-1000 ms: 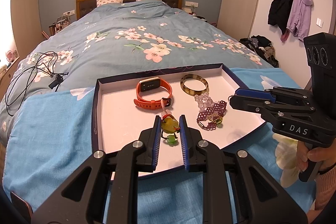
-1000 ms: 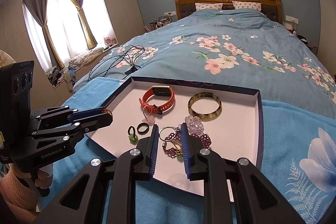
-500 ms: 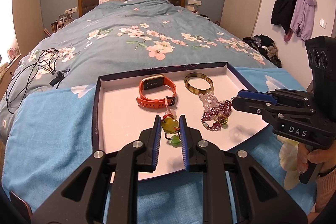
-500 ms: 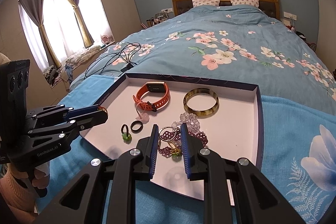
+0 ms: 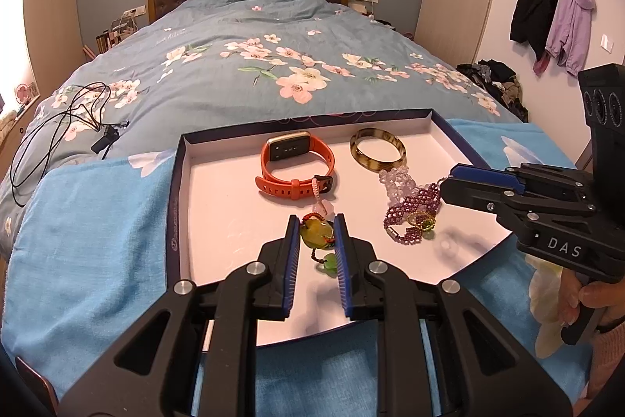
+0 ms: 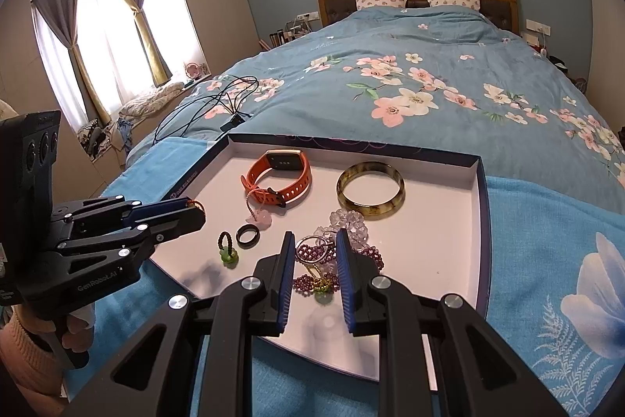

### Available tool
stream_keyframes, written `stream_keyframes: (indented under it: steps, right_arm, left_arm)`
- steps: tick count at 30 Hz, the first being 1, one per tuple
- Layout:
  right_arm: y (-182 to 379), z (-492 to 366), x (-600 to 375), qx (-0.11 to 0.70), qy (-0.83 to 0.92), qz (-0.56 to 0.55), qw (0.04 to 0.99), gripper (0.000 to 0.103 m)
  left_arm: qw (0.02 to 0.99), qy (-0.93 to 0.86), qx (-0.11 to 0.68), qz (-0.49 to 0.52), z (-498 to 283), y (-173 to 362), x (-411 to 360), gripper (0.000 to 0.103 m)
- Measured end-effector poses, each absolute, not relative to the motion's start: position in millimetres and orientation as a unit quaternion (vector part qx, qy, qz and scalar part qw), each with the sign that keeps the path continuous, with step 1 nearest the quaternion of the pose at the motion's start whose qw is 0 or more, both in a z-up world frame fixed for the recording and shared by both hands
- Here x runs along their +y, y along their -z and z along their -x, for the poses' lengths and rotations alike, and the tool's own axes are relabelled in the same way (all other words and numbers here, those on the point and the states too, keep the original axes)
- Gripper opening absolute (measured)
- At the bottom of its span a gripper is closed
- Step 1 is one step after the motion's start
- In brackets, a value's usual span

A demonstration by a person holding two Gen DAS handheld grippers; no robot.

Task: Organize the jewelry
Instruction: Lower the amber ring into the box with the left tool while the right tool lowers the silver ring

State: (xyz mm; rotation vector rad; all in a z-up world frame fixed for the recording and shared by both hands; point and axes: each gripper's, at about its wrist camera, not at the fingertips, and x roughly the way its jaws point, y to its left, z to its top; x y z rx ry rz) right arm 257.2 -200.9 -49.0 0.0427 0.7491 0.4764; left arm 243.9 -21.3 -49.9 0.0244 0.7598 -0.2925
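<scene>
Left tool (image 5: 317, 239): my blue pads are closed onto a yellow-green pendant (image 5: 314, 236) with a red cord, held above the near part of the tray; a small green bead hangs under it.
Right tool (image 6: 312, 256): my pads stand a little apart over the purple bead bracelet (image 6: 312, 266); I cannot tell whether they touch it.
Tray (image 6: 479, 206): shallow white box lid with a dark rim, lying on a light blue towel (image 6: 547, 221) on the bed.
Orange watch (image 6: 279, 174): far left of the tray, on its side, with a pink cord charm (image 6: 259, 217) just near of it.
Amber bangle (image 6: 370, 189): far right of the tray, flat, apart from the watch.
Clear bead bracelet (image 6: 349, 221): touching the purple beads, between them and the bangle.
Black ring (image 6: 247, 235): near left of the tray, beside a small dark loop with a green bead (image 6: 227, 253).
Bed: floral blue quilt (image 5: 273, 65) beyond the tray, black cables (image 5: 58, 127) on its left side.
</scene>
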Motion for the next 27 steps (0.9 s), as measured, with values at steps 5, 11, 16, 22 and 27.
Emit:
stream_keyframes:
  steps: [5, 11, 16, 22, 27]
  right_arm:
    - [49.5, -258.7, -200.3, 0.365, -0.229, -0.020, 0.902, 0.019]
    - [49.7, -259.3, -200.0, 0.366, -0.229, -0.020, 0.902, 0.019]
    - [51.7, -262.0, -198.6, 0.368, -0.228, -0.017, 0.901, 0.019]
    - [53.9, -263.6, -197.7, 0.372, -0.227, -0.016, 0.900, 0.019]
    - [57.3, -264.3, -195.6, 0.378, -0.226, -0.011, 0.898, 0.019]
  left_arm:
    - [0.917, 0.140, 0.372, -0.012, -246.6, 51.6, -22.2, 0.018]
    - [0.917, 0.140, 0.374, -0.012, -248.0, 52.6, -22.0, 0.018]
    - [0.916, 0.138, 0.377, -0.012, -252.3, 55.8, -22.3, 0.018]
    - [0.915, 0.136, 0.380, -0.013, -255.1, 57.8, -22.7, 0.018]
    - [0.915, 0.134, 0.381, -0.015, -257.1, 59.1, -23.2, 0.018]
